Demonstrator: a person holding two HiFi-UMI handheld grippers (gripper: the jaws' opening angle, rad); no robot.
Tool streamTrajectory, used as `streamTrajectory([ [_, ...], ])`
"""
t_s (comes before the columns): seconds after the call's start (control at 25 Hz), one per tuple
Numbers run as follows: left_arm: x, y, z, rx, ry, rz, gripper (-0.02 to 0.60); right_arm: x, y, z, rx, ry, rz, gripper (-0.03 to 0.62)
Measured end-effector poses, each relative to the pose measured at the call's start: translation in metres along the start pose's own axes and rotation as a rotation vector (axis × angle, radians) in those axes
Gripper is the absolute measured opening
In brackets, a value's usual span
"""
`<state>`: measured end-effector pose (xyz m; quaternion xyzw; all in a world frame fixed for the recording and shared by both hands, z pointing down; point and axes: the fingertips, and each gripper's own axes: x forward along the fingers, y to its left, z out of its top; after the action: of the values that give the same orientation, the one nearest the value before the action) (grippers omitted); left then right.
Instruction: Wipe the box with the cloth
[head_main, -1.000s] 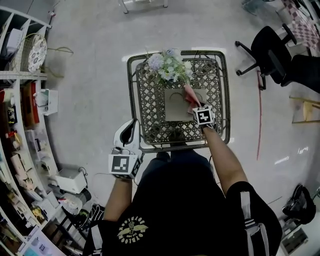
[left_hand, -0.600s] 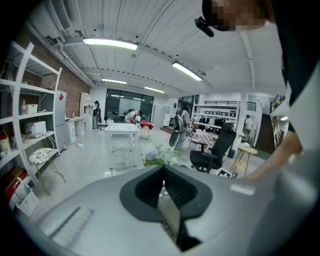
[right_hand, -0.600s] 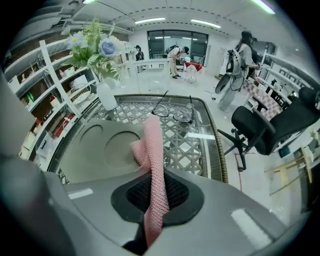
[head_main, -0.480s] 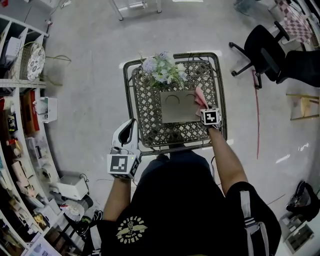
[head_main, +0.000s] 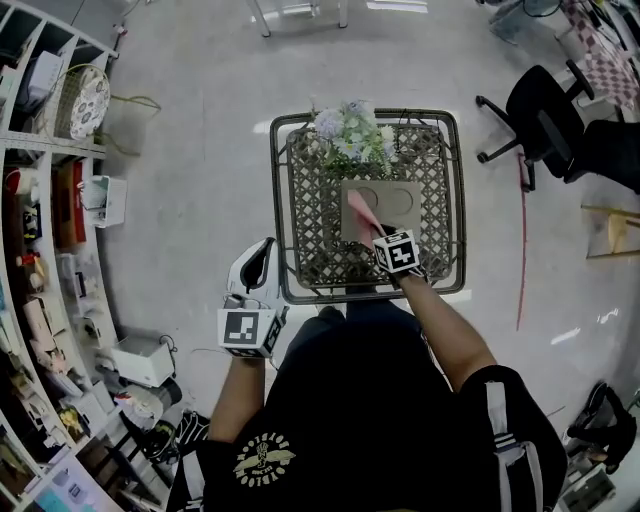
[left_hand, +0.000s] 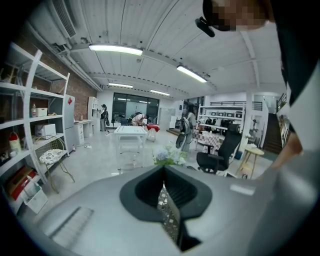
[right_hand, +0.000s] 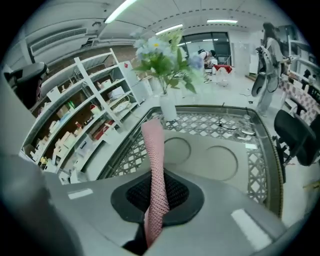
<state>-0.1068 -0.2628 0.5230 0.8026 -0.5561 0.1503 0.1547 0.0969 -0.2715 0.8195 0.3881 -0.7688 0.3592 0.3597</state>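
Two claws: right claw (right_hand: 159, 197) is clamping the cloth (right_hand: 156, 160) by its bunched end — probably the surest hold, it being soft, light knit. Box (right_hand: 210, 160) is lying flat just ahead. Left claw (left_hand: 167, 200) is idling — jaws together, empty.

Pink mesh-knit cloth strip (right_hand: 155, 170); plain grey flat box (right_hand: 210, 160) marked with two circle outlines. Dark metal table (head_main: 308, 210) has a diamond lattice top. Pale blue and white flower bunch (head_main: 350, 130), green leaves.
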Motion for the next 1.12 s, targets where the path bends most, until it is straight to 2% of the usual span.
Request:
streamTrajectory([
  [0.16, -0.020, 0.017, -0.002, 0.000, 0.025, 0.051, 0.000, 0.034, 0.035, -0.003, -0.035, 0.044, 0.055, 0.017],
  [0.36, -0.039, 0.035, -0.005, 0.014, 0.042, 0.090, 0.000, 0.063, 0.044, -0.009, -0.061, 0.098, 0.039, 0.017],
  [0.6, -0.035, 0.036, -0.016, 0.005, 0.023, 0.083, 0.000, 0.056, -0.001, -0.017, -0.051, 0.108, -0.052, 0.017],
  [0.88, -0.013, 0.015, -0.001, 0.010, 0.005, 0.021, 0.000, 0.014, -0.077, -0.045, 0.004, 0.133, -0.188, 0.017],
  [1.12, -0.005, 0.008, 0.013, 0.033, -0.016, -0.004, 0.000, -0.014, -0.123, -0.069, 0.051, 0.149, -0.281, 0.017],
])
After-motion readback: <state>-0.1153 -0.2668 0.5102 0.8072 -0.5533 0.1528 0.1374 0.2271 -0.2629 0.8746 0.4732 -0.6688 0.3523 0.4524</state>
